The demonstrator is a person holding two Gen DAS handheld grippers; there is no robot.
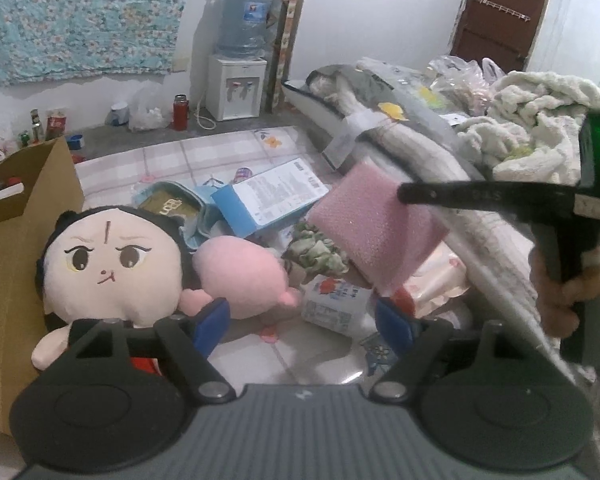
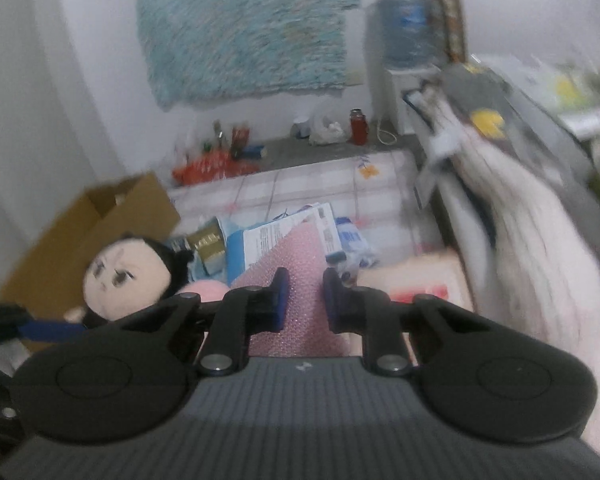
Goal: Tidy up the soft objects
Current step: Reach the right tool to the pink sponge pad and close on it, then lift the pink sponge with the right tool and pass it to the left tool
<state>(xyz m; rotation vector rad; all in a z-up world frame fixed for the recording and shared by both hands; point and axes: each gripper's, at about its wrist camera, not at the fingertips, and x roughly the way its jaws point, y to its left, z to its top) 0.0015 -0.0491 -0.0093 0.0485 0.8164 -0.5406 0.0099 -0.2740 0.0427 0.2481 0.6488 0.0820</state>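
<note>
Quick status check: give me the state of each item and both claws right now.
Left claw: open, empty.
Right claw: shut on pink foam sheet, lifted off the floor.
Doll: lying against cardboard box, face up.
Pink plush: resting on floor beside doll.
Cardboard box: open.
Water bottle: upright on dispenser.

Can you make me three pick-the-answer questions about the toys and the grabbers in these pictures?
1. Where is the cardboard box?
A. left of the doll
B. on the bed
C. under the water bottle

2. What colour is the foam sheet?
A. green
B. pink
C. yellow

3. What is the right gripper doing?
A. standing open and empty
B. holding the doll
C. shut on the foam sheet

Answers: 1 A, the box stands left of the doll. 2 B, it looks pink in both views. 3 C, its jaws pinch the sheet.
</note>
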